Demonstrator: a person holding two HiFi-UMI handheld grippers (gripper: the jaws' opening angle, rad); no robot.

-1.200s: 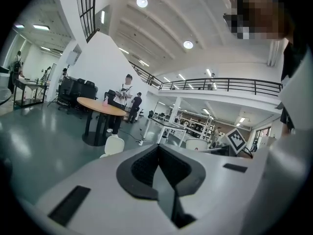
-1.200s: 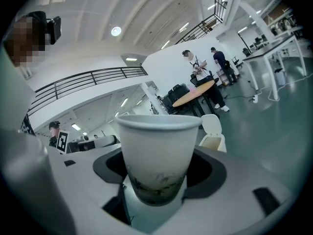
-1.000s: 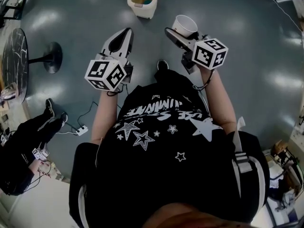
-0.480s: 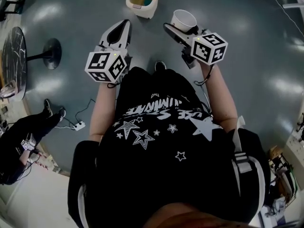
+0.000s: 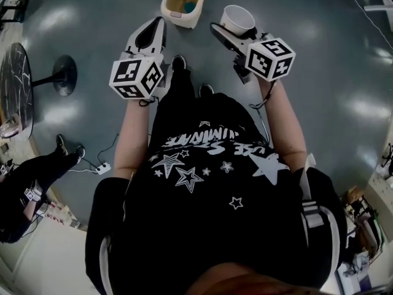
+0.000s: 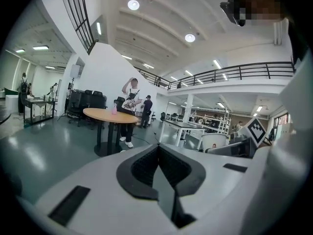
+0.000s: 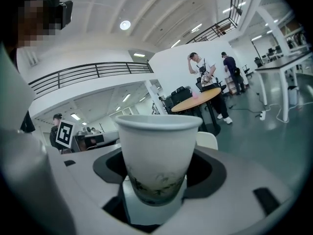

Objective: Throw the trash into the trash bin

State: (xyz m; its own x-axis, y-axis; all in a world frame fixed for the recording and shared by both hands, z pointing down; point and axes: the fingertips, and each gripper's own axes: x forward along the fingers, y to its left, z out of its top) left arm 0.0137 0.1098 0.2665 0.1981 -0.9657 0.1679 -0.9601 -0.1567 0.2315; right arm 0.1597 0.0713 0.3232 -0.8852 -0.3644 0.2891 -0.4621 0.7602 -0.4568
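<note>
The cream trash bin [image 5: 182, 2] stands on the grey floor at the top of the head view, with a blue and a pink item inside. A white paper cup [image 5: 237, 18] is held upright in my right gripper [image 5: 228, 32], just to the right of the bin and short of it. In the right gripper view the cup [image 7: 155, 155] fills the middle and the right gripper [image 7: 155, 182] is shut on its lower half. My left gripper [image 5: 157, 26] points at the bin from the near left. Its jaws meet with nothing between them in the left gripper view [image 6: 157, 150].
A round dark pedestal table [image 5: 15, 78] stands at the left edge. A seated person [image 5: 24, 189] and a power strip with cables [image 5: 101, 166] are at lower left. Ahead, a wooden round table [image 6: 110, 114] has people standing beside it.
The person has stepped forward, one shoe now showing between the grippers. Both grippers and the cup have come closer to the bin, which sits nearer the top edge.
</note>
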